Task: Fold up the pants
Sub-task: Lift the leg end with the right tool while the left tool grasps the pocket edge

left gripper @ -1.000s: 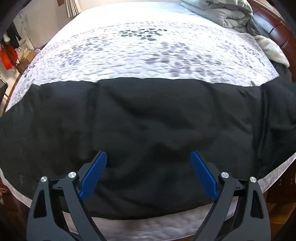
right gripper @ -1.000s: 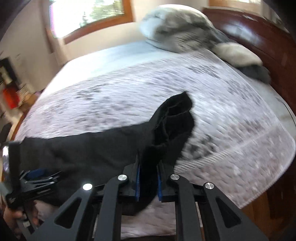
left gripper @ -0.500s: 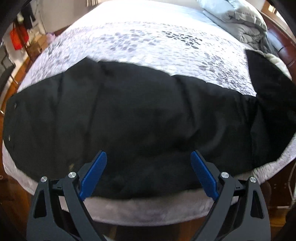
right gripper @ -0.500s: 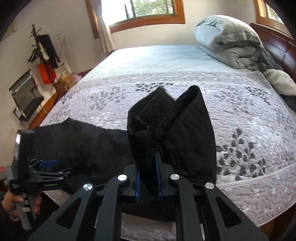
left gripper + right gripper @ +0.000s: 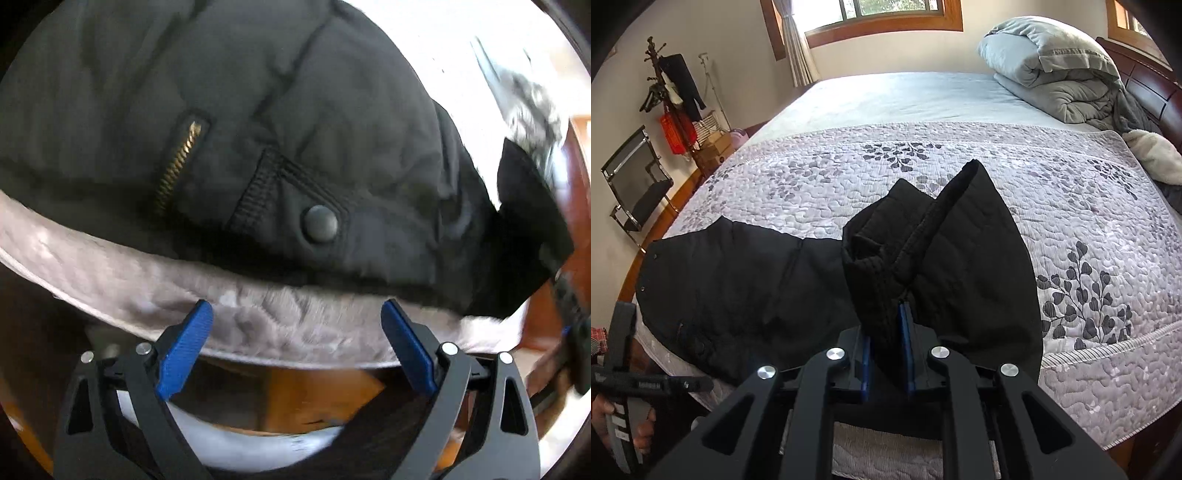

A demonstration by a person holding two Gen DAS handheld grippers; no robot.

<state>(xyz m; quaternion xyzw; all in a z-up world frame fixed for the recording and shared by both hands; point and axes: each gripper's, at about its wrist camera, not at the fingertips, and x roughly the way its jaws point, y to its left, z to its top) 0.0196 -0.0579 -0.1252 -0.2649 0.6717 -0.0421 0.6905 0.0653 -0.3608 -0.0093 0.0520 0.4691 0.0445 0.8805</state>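
Right gripper pinched a bunched leg end of the black pants, lifted above the quilt's near edge; the waist lay flat toward its left corner. Left gripper gaped wide, empty, over that edge.

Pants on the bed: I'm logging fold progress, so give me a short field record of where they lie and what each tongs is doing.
garment: black pants, lying across the near edge of the quilt
waist end: snap button and brass zipper face up at the bed's edge
leg end: bunched, lifted off the quilt
right tongs: shut on the leg end
left tongs: open, empty, just short of the waistband
fold: not yet made
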